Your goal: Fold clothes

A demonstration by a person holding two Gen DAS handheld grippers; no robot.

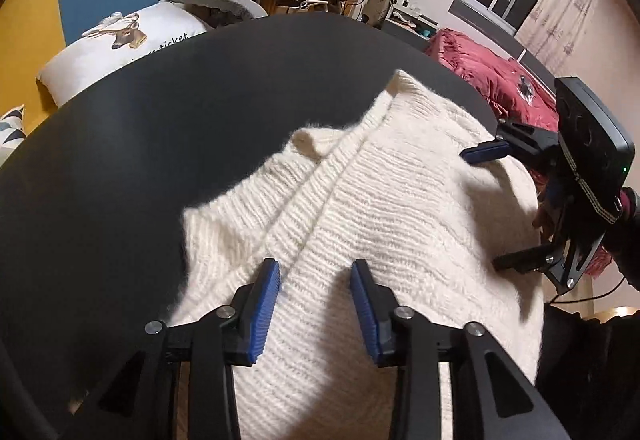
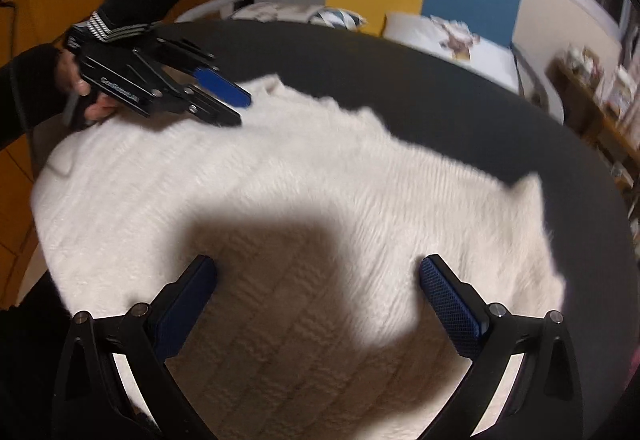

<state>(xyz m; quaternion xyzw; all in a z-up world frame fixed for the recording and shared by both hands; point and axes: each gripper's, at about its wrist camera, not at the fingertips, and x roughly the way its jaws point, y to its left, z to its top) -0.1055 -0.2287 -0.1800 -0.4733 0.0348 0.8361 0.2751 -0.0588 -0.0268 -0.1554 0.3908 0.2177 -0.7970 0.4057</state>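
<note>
Two hand-held black grippers with blue finger pads hang over one cream, chunky-knit woollen sweater (image 1: 384,200) that lies spread on a round, matt black table (image 1: 140,144). The left gripper (image 1: 315,304) has its jaws partly apart, nothing between them, with the knit directly under its tips and a doubled ridge of fabric running away ahead of it. The right gripper (image 2: 318,300) stands wide, also empty, above the broad middle of the garment; the cloth's far edge lies ahead of it and a corner juts ahead to its right.

Whether the sweater already carries folds is unclear: the layered ridge ahead of the left gripper could be a tucked-in sleeve or just a rumple.

By its look the knit is soft, thick and limp, light enough to lift yet prone to sag and stretch. It should grip well on the ribbed pads. An edge or corner seems the best hold, taking all layers together.
</note>
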